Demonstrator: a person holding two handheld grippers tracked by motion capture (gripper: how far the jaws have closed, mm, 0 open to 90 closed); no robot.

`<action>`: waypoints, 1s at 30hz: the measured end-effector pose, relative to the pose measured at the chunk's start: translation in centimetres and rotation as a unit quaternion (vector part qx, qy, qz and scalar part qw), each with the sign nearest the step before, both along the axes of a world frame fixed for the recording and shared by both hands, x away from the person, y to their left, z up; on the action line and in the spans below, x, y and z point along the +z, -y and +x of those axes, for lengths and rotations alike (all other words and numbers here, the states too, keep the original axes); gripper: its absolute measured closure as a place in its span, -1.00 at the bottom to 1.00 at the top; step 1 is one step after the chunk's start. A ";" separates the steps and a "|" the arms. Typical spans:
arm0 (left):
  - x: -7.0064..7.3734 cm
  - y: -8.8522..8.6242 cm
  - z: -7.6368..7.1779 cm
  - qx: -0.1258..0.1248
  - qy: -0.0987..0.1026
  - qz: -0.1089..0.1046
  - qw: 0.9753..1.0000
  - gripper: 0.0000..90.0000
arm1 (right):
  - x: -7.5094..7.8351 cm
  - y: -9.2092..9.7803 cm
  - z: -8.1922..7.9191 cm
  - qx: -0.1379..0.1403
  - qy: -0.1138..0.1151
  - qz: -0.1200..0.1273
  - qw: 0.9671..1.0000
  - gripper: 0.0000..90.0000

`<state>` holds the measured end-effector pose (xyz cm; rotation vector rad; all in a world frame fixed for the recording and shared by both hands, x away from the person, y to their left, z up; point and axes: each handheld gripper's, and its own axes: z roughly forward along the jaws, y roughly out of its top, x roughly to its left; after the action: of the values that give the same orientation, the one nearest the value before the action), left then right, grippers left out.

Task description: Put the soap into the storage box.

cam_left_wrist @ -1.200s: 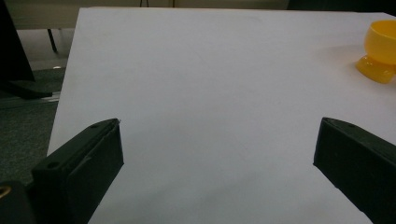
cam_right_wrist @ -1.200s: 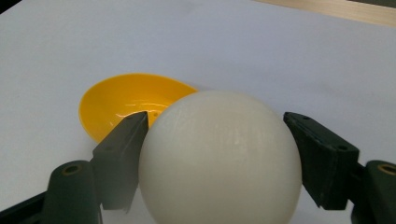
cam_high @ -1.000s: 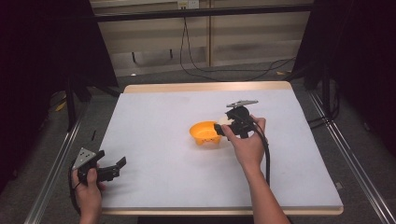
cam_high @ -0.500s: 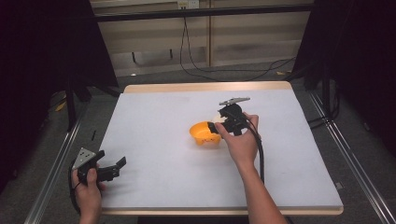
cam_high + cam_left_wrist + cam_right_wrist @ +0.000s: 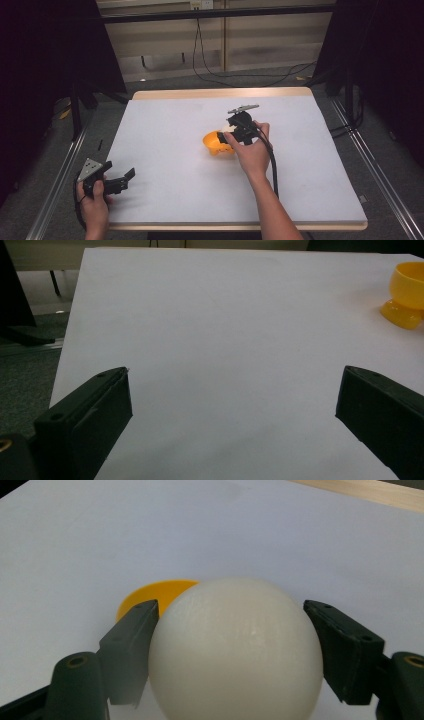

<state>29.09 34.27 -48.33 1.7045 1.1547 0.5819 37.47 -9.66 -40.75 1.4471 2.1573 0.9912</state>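
- Holding a white egg [image 5: 235,650], my right gripper [image 5: 231,630] has its two black jaws pressed on the egg's sides, one on each side.
- In the right gripper view, the egg is big, round and smooth, and it sits right between the jaws.
- Behind the egg I see a bit of the orange egg cup [image 5: 150,595] on the white table [image 5: 75,540].
- From the high view, my right gripper [image 5: 226,140] is over the orange egg cup [image 5: 214,142], near the middle of the table [image 5: 165,125].
- I cannot tell if the egg is touching the cup or is just above it.
- My right hand [image 5: 252,152] wraps around the gripper, and a black cable [image 5: 274,170] runs back along my arm.
- My left gripper [image 5: 125,180] is far away from the cup, down at the near left corner of the table.
- Its jaws are spread wide apart with nothing between them.
- In the left gripper view, I see bare white table [image 5: 225,340] between the two jaws.
- The orange egg cup [image 5: 406,292] stands upright, far off at the top right of that view.
- My left hand [image 5: 94,202] holds that gripper low by the table's edge.
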 end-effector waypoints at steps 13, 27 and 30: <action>0.0 0.1 0.0 -0.001 -0.003 -0.006 1.000 -0.97 | -0.5 -1.1 0.6 0.005 -0.009 -0.003 1.000 -0.44; 0.0 0.1 0.0 -0.002 -0.004 -0.005 1.000 -0.97 | -1.7 -2.0 1.3 0.008 -0.022 -0.014 1.000 -0.44; 0.0 0.1 0.0 -0.002 -0.004 -0.005 1.000 -0.97 | -1.9 -2.1 1.4 0.005 -0.025 -0.017 1.000 -0.45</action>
<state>29.14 34.20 -48.35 1.7012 1.1581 0.5666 38.83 -7.58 -42.66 1.4612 2.2085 0.9265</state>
